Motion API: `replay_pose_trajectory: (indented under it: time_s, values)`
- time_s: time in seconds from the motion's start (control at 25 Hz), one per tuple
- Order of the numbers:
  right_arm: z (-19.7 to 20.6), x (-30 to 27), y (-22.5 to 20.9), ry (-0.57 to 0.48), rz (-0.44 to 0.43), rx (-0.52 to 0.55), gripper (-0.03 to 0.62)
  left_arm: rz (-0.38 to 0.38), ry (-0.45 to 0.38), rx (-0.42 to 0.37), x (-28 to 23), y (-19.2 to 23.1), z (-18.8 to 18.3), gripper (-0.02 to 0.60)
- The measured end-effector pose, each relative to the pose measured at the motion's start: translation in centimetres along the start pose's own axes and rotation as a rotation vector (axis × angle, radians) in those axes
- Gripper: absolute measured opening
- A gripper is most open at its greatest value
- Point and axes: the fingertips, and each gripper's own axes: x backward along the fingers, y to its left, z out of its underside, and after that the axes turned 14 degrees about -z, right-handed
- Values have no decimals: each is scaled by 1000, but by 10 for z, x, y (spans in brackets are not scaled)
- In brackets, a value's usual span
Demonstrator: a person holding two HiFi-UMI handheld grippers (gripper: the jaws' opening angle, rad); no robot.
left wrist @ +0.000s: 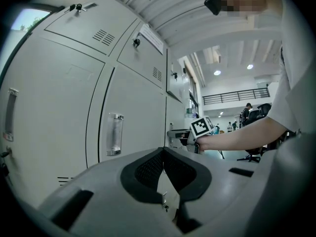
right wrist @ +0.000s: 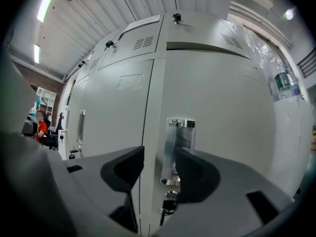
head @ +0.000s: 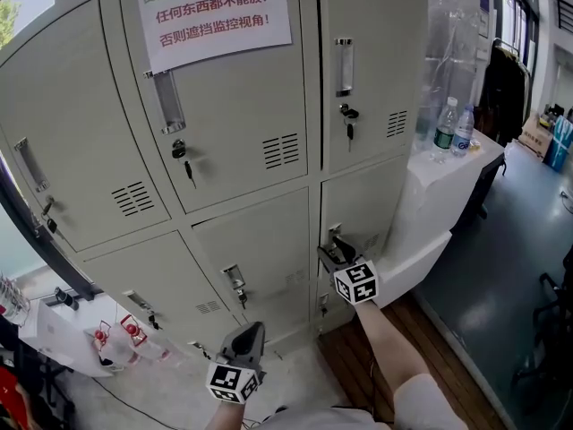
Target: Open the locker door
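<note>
The grey locker bank fills the head view; its lower right door (head: pixel 363 202) is closed. That door's clear handle (head: pixel 334 232) (right wrist: pixel 178 149) has a key (right wrist: pixel 168 204) in the lock below it. My right gripper (head: pixel 332 247) (right wrist: pixel 160 163) is open, and its jaws reach to either side of the handle, which sits nearer the right jaw. I cannot tell whether they touch it. My left gripper (head: pixel 253 331) (left wrist: pixel 163 154) is shut on nothing and hangs low in front of the bottom middle door. The right gripper (left wrist: pixel 178 137) also shows in the left gripper view.
A white notice (head: pixel 213 12) with red print is taped to the top middle door. Keys hang in the other doors' locks. Two water bottles (head: pixel 446 124) stand on a white counter (head: pixel 452 179) right of the lockers. Spray bottles (head: pixel 125 334) stand at the lower left.
</note>
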Motion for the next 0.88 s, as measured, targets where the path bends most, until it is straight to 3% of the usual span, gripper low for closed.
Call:
replay_pose_trajectory:
  time_s: [0.4,0.88]
  values:
    - [-3,-1,-8,-1,51,5,118,-1,3,-6,2,2,0,8]
    - [-3,5,-5,1,55,10,117,12,1,-6,-1,1,0,8]
